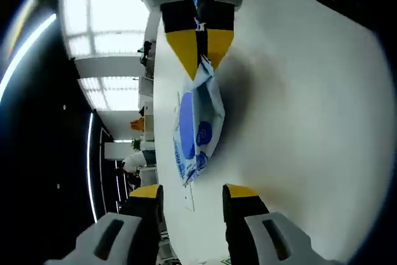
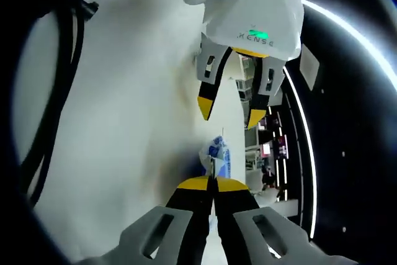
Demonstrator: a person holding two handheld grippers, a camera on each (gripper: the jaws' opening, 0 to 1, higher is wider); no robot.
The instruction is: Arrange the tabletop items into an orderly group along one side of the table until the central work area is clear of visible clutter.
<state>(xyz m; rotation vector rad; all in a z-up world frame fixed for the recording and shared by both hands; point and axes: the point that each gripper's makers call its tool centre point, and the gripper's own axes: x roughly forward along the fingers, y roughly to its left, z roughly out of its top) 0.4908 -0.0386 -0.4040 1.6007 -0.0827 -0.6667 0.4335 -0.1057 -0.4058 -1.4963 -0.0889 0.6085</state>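
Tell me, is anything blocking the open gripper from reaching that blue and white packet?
Nothing visible does. The left gripper is open, facing the packet across bare white table. The right gripper is shut on the packet's far end.

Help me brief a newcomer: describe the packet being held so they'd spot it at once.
On the white table, the right gripper pinches a soft white packet by one end. Its blue printed panel sets it apart from the plain tabletop.
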